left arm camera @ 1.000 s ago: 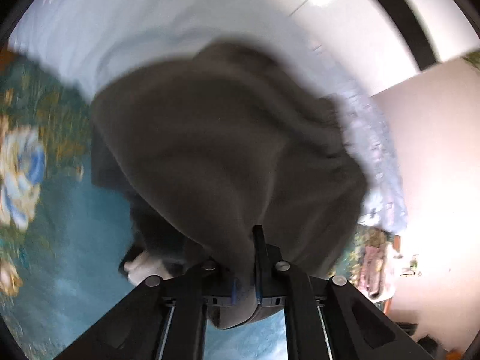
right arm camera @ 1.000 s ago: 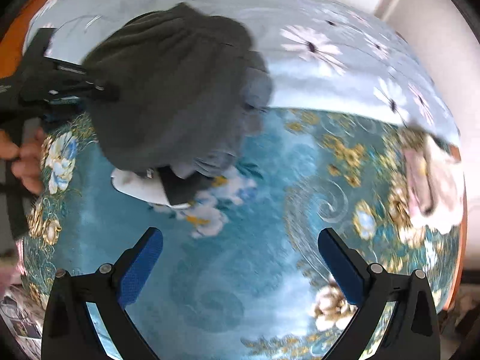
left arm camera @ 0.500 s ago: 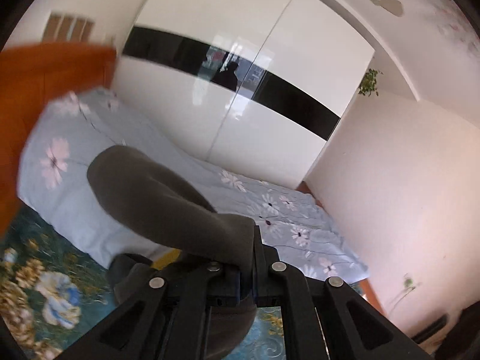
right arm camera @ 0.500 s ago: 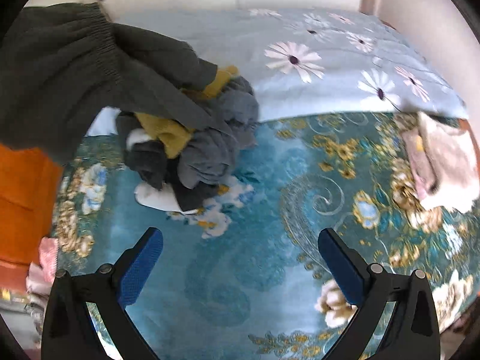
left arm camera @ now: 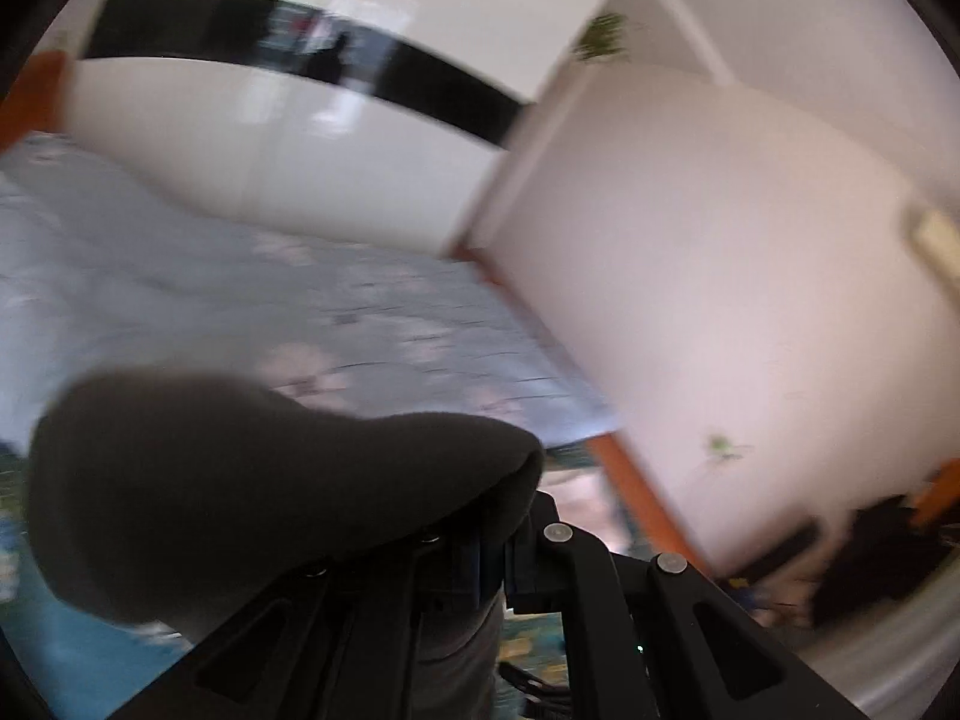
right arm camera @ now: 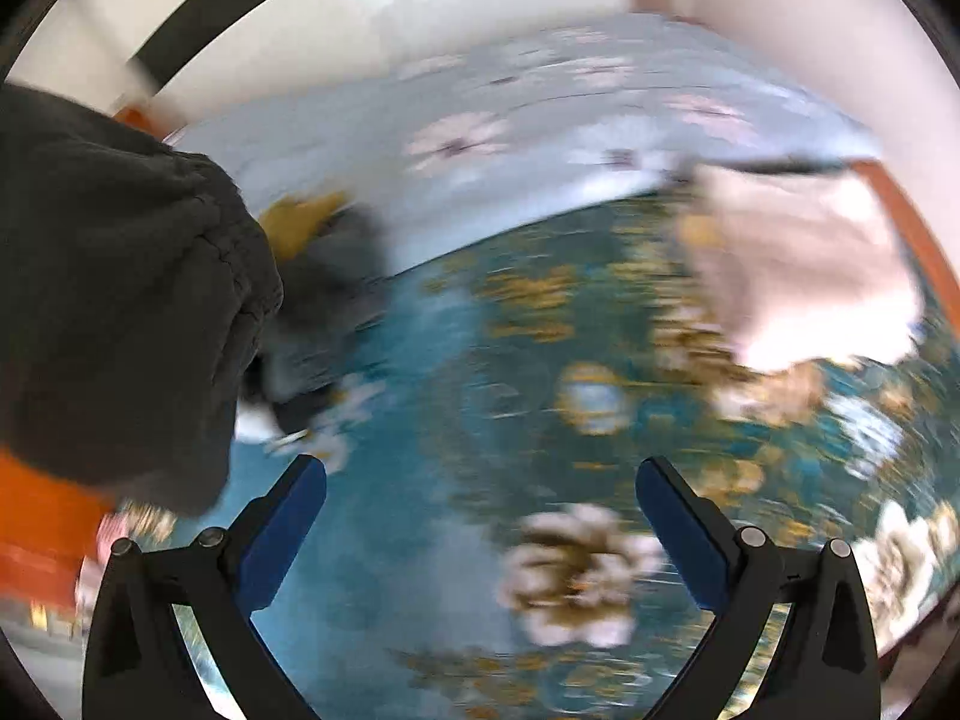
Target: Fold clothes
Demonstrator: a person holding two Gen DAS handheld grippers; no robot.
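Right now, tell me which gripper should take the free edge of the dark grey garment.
Right. The right gripper is open and empty beside the dark grey garment, which the left gripper already pinches.

We hold the left gripper [left arm camera: 489, 552] closed, its jaws pinched together on a fold of dark grey garment [left arm camera: 240, 480] that drapes over the left finger and hides it. It points slightly below level. We hold the right gripper [right arm camera: 480, 516] pointing steeply downward, its blue-padded fingers [right arm camera: 282, 540] spread wide apart with nothing between them.
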